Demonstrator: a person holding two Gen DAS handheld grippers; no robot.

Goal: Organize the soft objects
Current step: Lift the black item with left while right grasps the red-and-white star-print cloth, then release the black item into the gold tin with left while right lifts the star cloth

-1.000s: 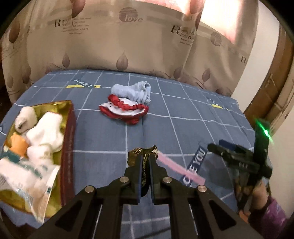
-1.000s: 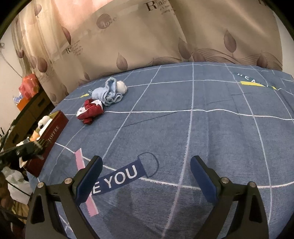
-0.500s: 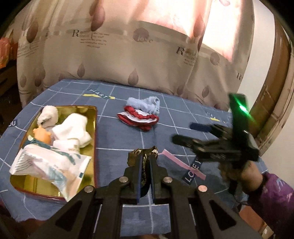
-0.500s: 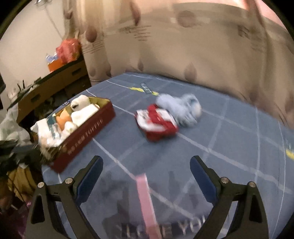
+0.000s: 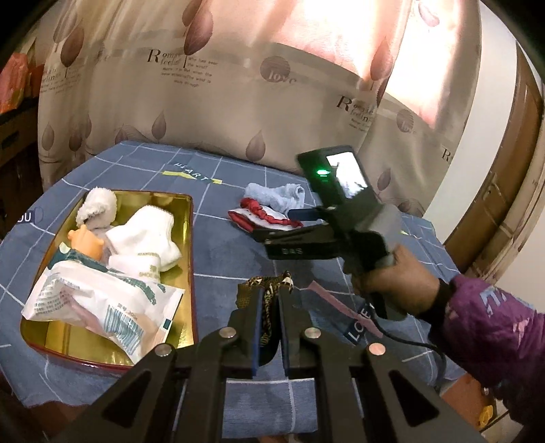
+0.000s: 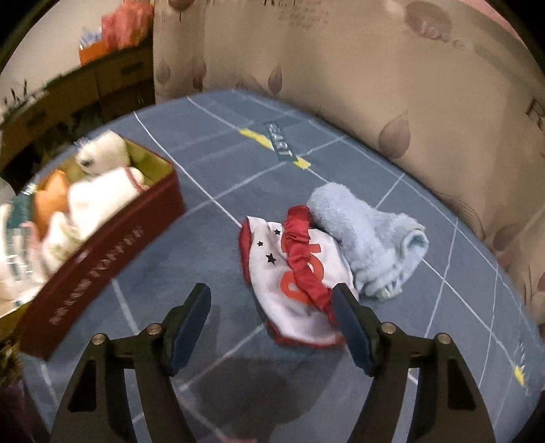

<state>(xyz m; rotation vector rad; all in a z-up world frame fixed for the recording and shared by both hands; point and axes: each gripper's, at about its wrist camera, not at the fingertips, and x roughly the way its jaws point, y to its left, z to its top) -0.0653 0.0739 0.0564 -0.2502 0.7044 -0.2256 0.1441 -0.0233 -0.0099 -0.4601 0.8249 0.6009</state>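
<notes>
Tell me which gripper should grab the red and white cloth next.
Right. The right gripper is open and empty, right beside the red and white cloth. The left gripper is shut on a patterned fabric.

A beige curtain printed with brown leaf shapes and lettering hangs across the whole back of the left wrist view; light glows pink through it at the upper right. Below it spreads a blue cloth with a white grid and printed words. A wooden door frame runs down the right edge beside a pale wall. In the right wrist view, a dark wooden cabinet stands at the upper left with orange and red bags on top.
</notes>
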